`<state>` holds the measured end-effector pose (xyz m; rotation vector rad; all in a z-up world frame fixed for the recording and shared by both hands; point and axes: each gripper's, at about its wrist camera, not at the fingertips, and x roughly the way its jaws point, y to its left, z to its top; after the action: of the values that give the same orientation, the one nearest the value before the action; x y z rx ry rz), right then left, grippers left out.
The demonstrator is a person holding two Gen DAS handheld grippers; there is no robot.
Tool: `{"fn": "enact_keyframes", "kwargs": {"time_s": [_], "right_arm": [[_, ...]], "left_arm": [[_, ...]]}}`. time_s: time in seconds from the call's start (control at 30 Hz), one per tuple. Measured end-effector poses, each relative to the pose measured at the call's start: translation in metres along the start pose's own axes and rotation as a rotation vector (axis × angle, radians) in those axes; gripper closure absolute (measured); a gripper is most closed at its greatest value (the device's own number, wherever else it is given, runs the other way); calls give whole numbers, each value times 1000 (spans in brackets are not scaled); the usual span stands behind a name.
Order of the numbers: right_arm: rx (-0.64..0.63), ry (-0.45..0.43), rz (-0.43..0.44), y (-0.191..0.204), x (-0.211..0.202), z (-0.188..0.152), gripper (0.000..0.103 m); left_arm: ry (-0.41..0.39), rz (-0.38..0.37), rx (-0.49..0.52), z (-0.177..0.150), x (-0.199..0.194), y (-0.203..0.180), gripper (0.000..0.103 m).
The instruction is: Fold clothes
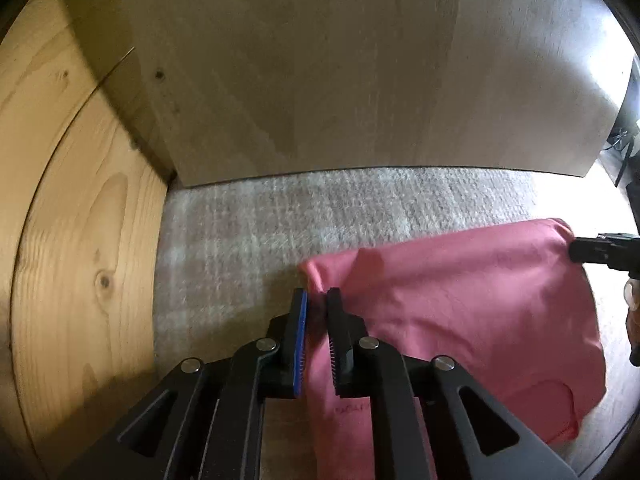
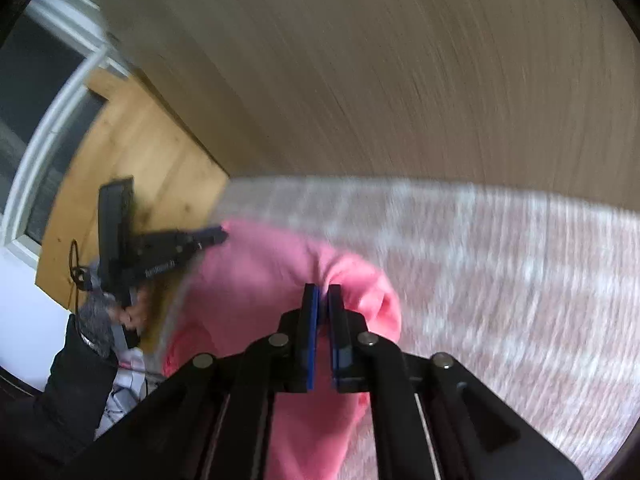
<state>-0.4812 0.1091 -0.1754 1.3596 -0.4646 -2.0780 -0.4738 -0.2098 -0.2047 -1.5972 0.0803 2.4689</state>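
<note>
Left wrist view: left gripper (image 1: 317, 300) clamped the shirt's (image 1: 460, 300) near-left corner; right gripper (image 2: 323, 296) clamped its far-right corner above the rug (image 1: 280, 216).

Garment (image 1: 460, 312) stretched between both grippers, above the rug (image 1: 248, 240). Left gripper (image 1: 317, 300) at its left corner, cloth between the fingers; right gripper (image 2: 323, 296) at the opposite corner, likewise. Rug lies on the floor, its far edge against a tall flat panel (image 1: 340, 72). Wooden boards (image 1: 68, 220) to the left of rug and panel. Window frame (image 2: 52, 120) beyond the boards, farther left.
</note>
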Motion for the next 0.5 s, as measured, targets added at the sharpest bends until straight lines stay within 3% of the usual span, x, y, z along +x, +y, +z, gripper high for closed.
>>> {"fn": "enact_keyframes", "kwargs": {"time_s": [0.03,0.13,0.2,0.27,0.37,0.47,0.5], "right_arm": [[1,-13,-9,0,-8,-3,92],[-24,-69,-27,9,-39,-15,90],[-88,-94,-36,25,-54,-31,90],[-154,-102,-41,43,-60,-48,90],[-199,-42,-37,53,-43,-66,90],[-176,104,-42,45,-11,-73,90],[-167,109,-51,39,-10,-70,90]], "left_arm": [[-4,18,0,-1,-6,2,84],[-43,95,21,-5,-34,3,81],[-79,108,32,-11,-54,-1,81],[-58,74,63,-27,-55,-14,79],[-22,19,110,-52,-56,-32,74],[14,-35,157,-76,-56,-51,72],[37,-18,175,-82,-48,-54,72]]}}
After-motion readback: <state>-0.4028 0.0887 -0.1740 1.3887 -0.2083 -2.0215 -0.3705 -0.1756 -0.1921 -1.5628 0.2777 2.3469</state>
